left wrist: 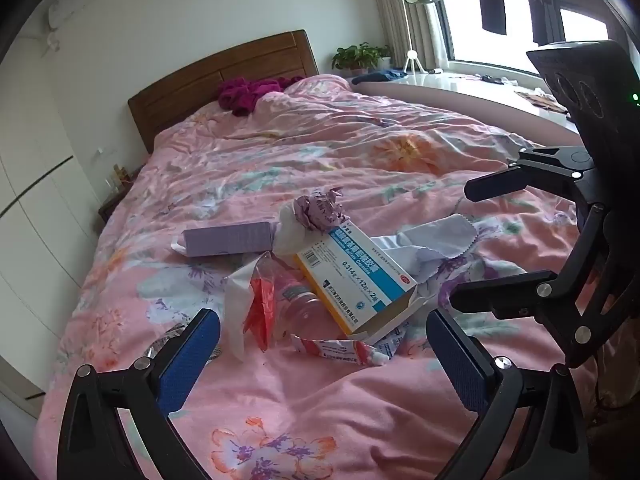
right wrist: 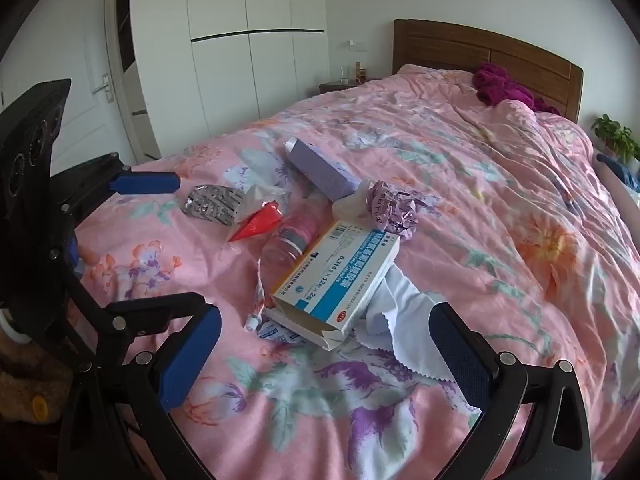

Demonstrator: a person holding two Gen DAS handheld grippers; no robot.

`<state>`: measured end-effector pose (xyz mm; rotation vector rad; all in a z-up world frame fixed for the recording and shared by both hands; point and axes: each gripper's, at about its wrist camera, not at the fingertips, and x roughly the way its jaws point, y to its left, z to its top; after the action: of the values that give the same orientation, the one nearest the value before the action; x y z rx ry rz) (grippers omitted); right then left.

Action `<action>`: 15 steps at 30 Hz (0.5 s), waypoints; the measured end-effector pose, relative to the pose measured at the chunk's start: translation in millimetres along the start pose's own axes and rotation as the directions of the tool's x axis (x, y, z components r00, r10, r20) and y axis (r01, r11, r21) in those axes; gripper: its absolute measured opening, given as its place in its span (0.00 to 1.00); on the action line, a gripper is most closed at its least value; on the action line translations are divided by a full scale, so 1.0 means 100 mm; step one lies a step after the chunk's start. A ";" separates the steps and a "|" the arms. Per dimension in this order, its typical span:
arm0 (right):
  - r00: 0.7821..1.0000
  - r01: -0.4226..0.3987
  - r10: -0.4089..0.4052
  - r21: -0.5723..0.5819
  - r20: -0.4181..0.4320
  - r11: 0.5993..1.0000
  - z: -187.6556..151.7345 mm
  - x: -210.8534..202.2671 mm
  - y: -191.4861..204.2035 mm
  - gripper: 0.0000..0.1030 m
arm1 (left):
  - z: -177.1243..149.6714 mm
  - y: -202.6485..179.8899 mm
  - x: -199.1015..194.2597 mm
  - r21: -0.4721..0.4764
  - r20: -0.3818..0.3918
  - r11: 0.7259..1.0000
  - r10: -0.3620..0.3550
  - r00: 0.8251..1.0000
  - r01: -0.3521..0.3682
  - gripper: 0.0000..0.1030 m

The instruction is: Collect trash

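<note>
A heap of trash lies on the pink flowered bedspread (left wrist: 320, 152). It holds an open blue and white medicine box (left wrist: 356, 276) (right wrist: 340, 276), a purple carton (left wrist: 230, 239) (right wrist: 320, 172), a crumpled purple paper ball (left wrist: 320, 210) (right wrist: 394, 208), a clear plastic bottle (left wrist: 298, 304) (right wrist: 290, 240), a red and clear wrapper (left wrist: 260, 304) (right wrist: 256, 224), a squeezed tube (left wrist: 340, 350), a white cloth (left wrist: 436, 240) (right wrist: 408, 320) and a foil blister pack (right wrist: 212, 204). My left gripper (left wrist: 324, 350) is open just short of the heap. My right gripper (right wrist: 326, 344) is open, near the box and cloth.
A wooden headboard (left wrist: 224, 76) and a magenta garment (left wrist: 252, 92) are at the bed's far end. A window ledge with plants (left wrist: 360, 56) runs along one side. White wardrobes (right wrist: 240, 40), a door (right wrist: 96, 80) and a nightstand (right wrist: 340, 84) stand on the other side.
</note>
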<state>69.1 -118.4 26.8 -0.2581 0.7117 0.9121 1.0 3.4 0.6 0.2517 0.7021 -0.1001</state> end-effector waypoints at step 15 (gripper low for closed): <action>0.998 0.058 -0.059 0.040 0.023 0.998 -0.02 -0.13 0.01 1.00 | 0.04 -0.02 -0.03 -0.017 0.031 1.000 0.005 0.999 -0.005 1.00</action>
<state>62.2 -127.2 34.2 -0.2318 0.6954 0.8433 1.0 0.7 5.7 0.2353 0.6707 -0.0932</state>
